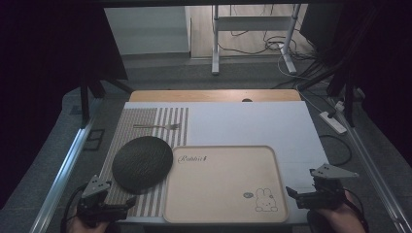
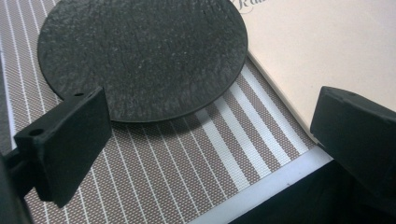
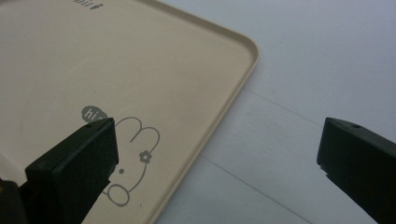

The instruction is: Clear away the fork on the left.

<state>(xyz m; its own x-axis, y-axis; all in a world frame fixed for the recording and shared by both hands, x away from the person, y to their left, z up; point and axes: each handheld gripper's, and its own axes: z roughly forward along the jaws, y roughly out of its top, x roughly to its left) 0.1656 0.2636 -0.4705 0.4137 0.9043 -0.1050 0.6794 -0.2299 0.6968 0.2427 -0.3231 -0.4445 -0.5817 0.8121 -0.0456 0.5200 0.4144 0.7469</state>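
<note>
Dim room, white tabletop (image 1: 252, 124). Just ahead of the left hand-held gripper (image 1: 109, 204) lay the dark round plate (image 1: 142, 162) on a striped placemat (image 1: 145, 121), edge overlapping the beige tray (image 1: 223, 213). It looked stiff, fairly heavy and breakable; best pinched at the near rim. Both hand-held grippers, right one (image 1: 303, 193) included, stood wide and empty.
</note>
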